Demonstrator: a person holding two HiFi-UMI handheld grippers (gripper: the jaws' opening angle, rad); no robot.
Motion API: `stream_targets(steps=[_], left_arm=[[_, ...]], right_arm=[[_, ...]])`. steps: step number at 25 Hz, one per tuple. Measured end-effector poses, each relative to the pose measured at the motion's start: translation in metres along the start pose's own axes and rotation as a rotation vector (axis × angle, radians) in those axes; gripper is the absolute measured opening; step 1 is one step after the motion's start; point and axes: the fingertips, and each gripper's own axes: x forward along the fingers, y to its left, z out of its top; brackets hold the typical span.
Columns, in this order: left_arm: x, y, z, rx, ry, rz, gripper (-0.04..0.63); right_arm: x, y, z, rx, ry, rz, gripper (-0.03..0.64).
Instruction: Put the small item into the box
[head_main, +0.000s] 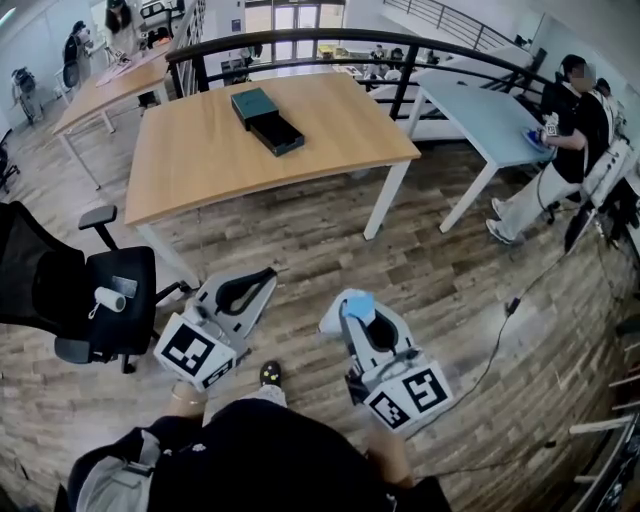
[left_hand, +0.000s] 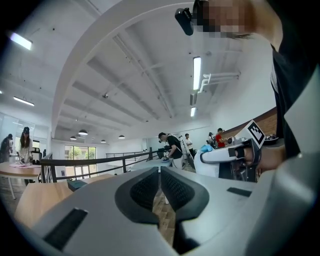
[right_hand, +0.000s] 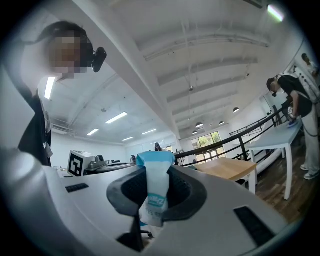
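The right gripper (right_hand: 156, 172) was pinched shut on a small sachet (right_hand: 154, 192), its blue top poking out past the jaw tips. The left gripper (left_hand: 160, 172), just beside it, had its jaws together and empty. The box (head_main: 266, 121) lay well ahead of both, on the table (head_main: 200, 165).

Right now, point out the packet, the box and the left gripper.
packet (right_hand: 156, 192): right gripper view, its white middle.
box (head_main: 266, 121): head view, its middle.
left gripper (left_hand: 160, 172): left gripper view, between its closed fingertips.
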Motion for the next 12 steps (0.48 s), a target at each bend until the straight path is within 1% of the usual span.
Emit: stream_targets(steps=[5,12], left_arm=[[0.021,0.051,-0.002,0.008,-0.009,-0.027,0.026],[0.035,0.127,-0.012,-0.014,-0.014,-0.026,0.026]], right_arm=[[0.055,-0.013,0.002,0.001,0.02,-0.014,0.058],[0.125,-0.029,0.006,-0.015,0.04,-0.052,0.058]])
